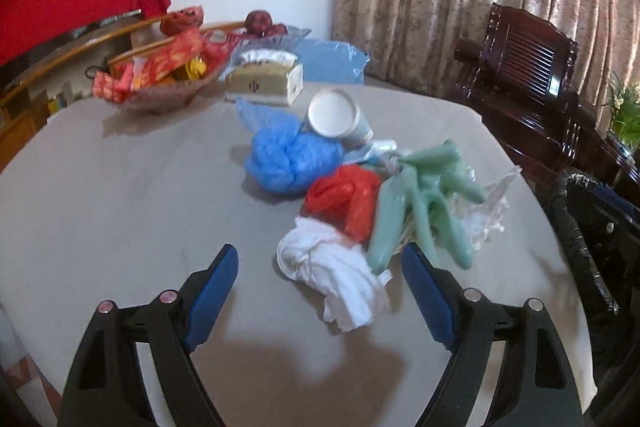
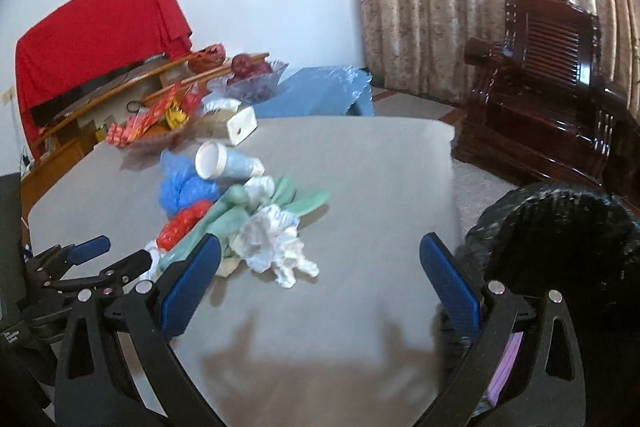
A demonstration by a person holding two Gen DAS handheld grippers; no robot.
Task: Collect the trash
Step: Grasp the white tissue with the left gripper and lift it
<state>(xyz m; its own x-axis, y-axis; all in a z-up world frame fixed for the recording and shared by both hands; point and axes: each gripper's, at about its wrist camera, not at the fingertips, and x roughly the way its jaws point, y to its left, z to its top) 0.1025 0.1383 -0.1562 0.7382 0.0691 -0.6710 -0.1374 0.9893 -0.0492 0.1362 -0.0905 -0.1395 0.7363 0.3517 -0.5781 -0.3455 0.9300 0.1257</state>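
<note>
Left gripper [image 1: 320,259]: spread wide, empty, bottom of frame.
Right gripper [image 2: 320,251]: spread wide, empty.
White tissue [image 1: 332,275]: one, between left fingers.
Plastic bags: one blue [image 1: 292,159], one red [image 1: 344,199], centre.
Green glove [image 1: 420,203]: one, right of centre.
Paper cup [image 1: 336,115]: one, tipped over.
Bin [image 2: 560,247]: one, black-lined, lower right.

The table [image 1: 120,195] cloth looks matt and smooth. The chair [image 1: 532,75] is shiny dark wood. The cup [image 1: 336,115] is paper.
</note>
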